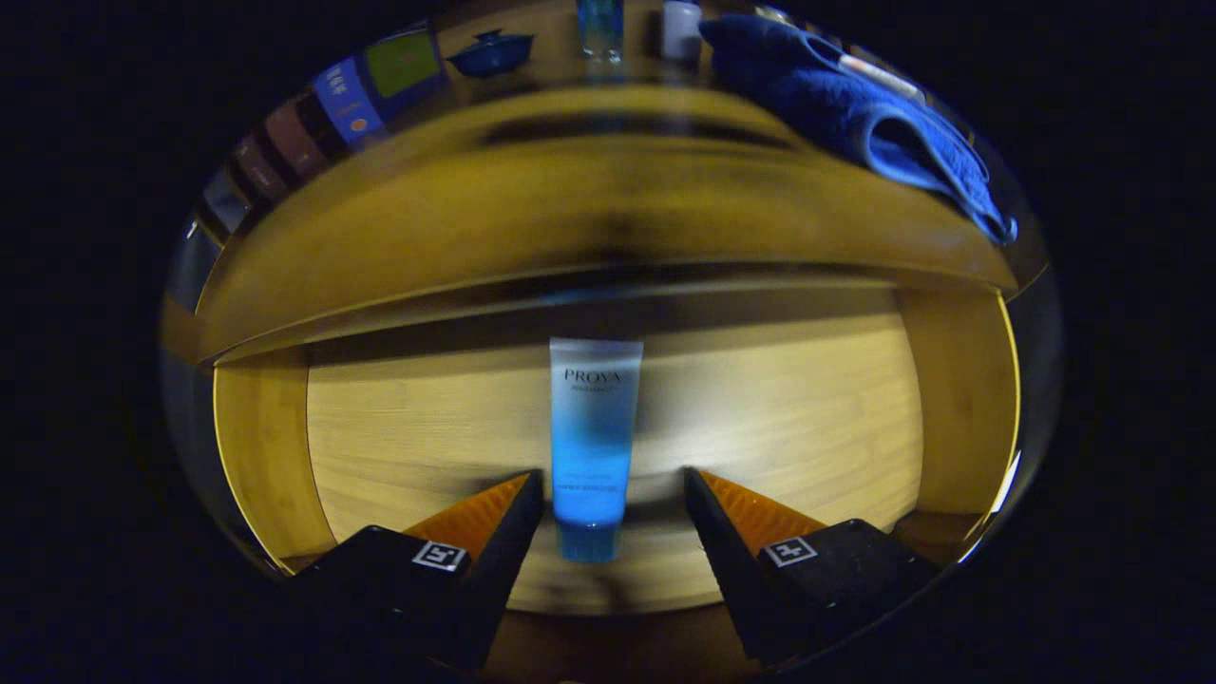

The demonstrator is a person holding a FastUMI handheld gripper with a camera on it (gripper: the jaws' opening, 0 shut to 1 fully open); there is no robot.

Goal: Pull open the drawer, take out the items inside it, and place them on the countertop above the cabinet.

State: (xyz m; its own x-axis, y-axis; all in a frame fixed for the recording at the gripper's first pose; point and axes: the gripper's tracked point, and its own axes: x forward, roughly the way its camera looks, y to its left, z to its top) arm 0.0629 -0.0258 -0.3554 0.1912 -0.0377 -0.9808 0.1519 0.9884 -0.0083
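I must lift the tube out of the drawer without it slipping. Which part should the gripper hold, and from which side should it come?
Grip the tube across its lower body, just above the cap, coming straight down from above. It lies flat on the drawer floor, lengthwise between the open gripper fingers, so its narrow sides face them. It sits nearer the left finger, so probably shift slightly left first.

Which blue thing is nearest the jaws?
The tube, lying in the open drawer between the open jaws; the towel and bowl sit up on the countertop.
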